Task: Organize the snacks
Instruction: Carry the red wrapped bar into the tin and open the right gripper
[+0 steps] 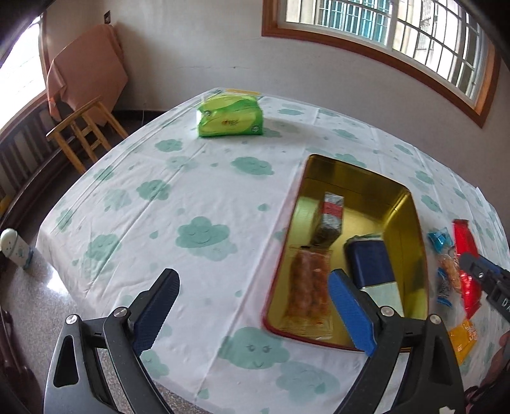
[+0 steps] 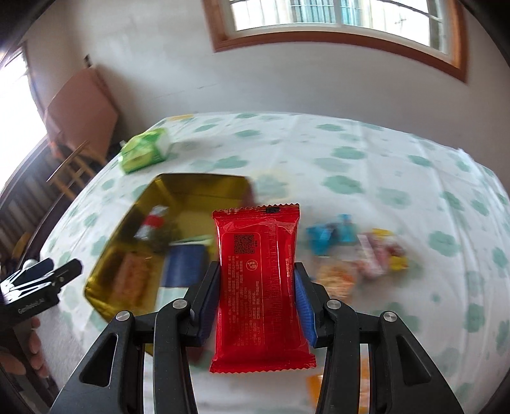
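Red packet (image 2: 259,286) pinched between right gripper (image 2: 258,280) pads, held above the table (image 1: 197,191), just right of the gold tin (image 1: 411,203). Tin holds three snacks, incl. blue pack (image 1: 371,264). Loose snacks (image 2: 366,251) lie right of tin. Left gripper (image 1: 255,289) spread wide, empty, near tin's left edge.

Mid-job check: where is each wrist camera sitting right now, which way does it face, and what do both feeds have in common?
Left wrist: rides the left claw, looking down across the clouded tablecloth at the gold tin; its own open fingers show, with the right claw at the right edge.
Right wrist: rides the right claw, facing the table over its red packet; its fingers, the left claw and a hand's fingers show.
Shared: tin, green tissue pack, loose snacks, red packet, window.
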Demonstrator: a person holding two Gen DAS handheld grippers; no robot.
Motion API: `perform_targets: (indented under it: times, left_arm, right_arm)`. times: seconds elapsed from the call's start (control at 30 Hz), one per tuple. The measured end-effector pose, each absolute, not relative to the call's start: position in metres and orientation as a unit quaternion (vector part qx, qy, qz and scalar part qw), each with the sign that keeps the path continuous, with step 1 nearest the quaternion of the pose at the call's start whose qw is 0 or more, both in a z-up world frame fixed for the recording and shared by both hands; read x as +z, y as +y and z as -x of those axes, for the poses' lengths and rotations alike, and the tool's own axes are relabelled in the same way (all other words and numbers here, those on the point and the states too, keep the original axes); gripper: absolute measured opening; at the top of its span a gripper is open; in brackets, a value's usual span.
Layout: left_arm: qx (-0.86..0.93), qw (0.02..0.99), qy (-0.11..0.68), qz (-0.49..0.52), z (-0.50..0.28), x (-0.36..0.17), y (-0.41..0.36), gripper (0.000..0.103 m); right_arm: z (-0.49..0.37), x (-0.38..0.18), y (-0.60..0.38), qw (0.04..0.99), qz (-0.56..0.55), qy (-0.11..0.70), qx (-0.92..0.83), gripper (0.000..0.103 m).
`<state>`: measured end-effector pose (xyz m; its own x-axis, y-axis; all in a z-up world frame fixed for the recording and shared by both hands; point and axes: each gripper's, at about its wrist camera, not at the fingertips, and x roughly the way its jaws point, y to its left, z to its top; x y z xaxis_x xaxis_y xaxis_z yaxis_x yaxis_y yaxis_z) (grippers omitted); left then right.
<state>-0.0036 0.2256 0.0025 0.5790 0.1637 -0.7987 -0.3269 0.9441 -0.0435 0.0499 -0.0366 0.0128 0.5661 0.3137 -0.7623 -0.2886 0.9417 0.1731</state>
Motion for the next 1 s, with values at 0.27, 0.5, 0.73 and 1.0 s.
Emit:
perform_targets:
  times: [0.27, 0.5, 0.73, 1.0]
  left_arm:
    - [0.164, 0.877, 0.437, 0.109, 0.015, 0.001, 0.248, 0.093]
    - [0.183, 0.869, 0.442, 0.125, 0.020, -0.002, 0.265, 0.093]
    - [0.177, 0.867, 0.449, 0.123, 0.020, -0.007, 0.266, 0.093]
    - [0.170, 0.864, 0.459, 0.123, 0.019, -0.012, 0.262, 0.093]
  right_arm:
    - [-0.052, 0.004, 0.033, 0.870, 0.017, 0.440, 0.221, 0.045]
    - [-0.058, -0.014, 0.062, 0.860, 0.031, 0.456, 0.225, 0.045]
    - [-0.065, -0.029, 0.074, 0.853, 0.031, 0.473, 0.217, 0.044]
    - [-0.067, -0.043, 0.080, 0.844, 0.041, 0.488, 0.221, 0.045]
